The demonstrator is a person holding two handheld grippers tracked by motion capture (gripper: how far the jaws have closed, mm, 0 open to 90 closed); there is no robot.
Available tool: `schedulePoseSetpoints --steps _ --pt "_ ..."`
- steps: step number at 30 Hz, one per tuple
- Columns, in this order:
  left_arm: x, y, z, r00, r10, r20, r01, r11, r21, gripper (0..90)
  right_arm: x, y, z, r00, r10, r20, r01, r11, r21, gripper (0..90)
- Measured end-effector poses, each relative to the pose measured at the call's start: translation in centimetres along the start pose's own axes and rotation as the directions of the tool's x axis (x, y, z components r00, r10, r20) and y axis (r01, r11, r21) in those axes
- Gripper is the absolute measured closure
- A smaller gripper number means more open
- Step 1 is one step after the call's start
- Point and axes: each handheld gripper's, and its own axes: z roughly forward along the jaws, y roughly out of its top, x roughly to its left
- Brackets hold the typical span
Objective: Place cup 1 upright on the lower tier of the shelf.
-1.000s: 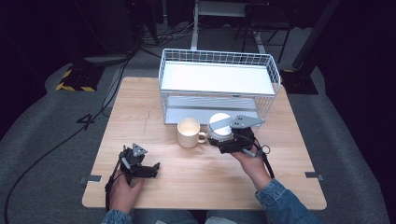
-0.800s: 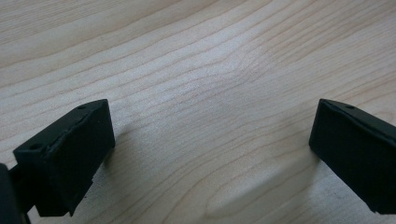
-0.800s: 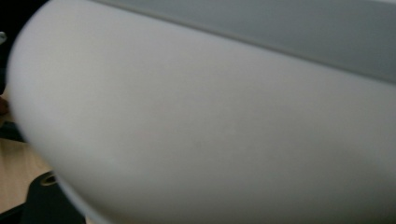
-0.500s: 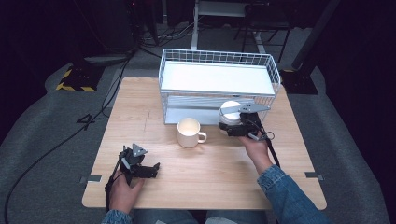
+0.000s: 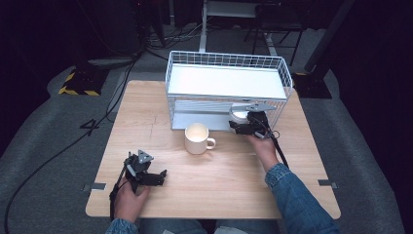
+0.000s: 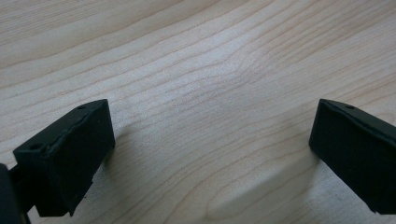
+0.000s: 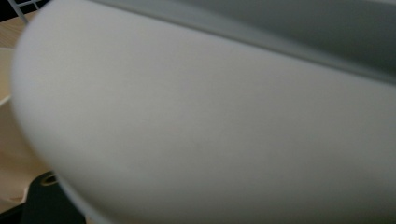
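Note:
My right gripper [image 5: 239, 125] is shut on a white cup [image 5: 238, 115] and holds it at the front opening of the lower tier of a white wire rack [image 5: 169, 80], right of its middle. In the right gripper view the white cup [image 7: 210, 130] sits very close and blurred, with the grey shelf [image 7: 303, 28] behind it. A cream mug [image 5: 197, 139] stands on the table in front of the rack, left of that hand. My left gripper [image 5: 157, 176] rests at the table's front left, and the left gripper view has its fingers [image 6: 70, 154] wide apart over bare wood.
The wooden table [image 5: 219, 185] has bare room between the two hands and along its front. The rack's top shelf [image 5: 224, 80] is a flat white sheet. Cables and stands lie on the dark floor behind the table.
My right gripper has carried the white cup from beside the mug to the right and back, to the rack's lower opening. The left hand has stayed put.

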Motion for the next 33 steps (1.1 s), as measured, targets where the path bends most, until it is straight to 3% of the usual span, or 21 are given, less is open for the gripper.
schedulePoseSetpoints --steps 20,33 --pt "0.0 0.0 0.0 1.0 0.0 0.0 0.0 1.0 0.0 0.6 -0.9 -0.7 3.3 0.9981 0.026 0.056 -0.026 0.9996 -0.011 18.8" --pt "0.0 0.0 0.0 1.0 0.0 0.0 0.0 1.0 0.0 0.6 -1.9 -0.5 4.2 0.9958 0.056 0.072 -0.053 0.9976 -0.044 18.8"
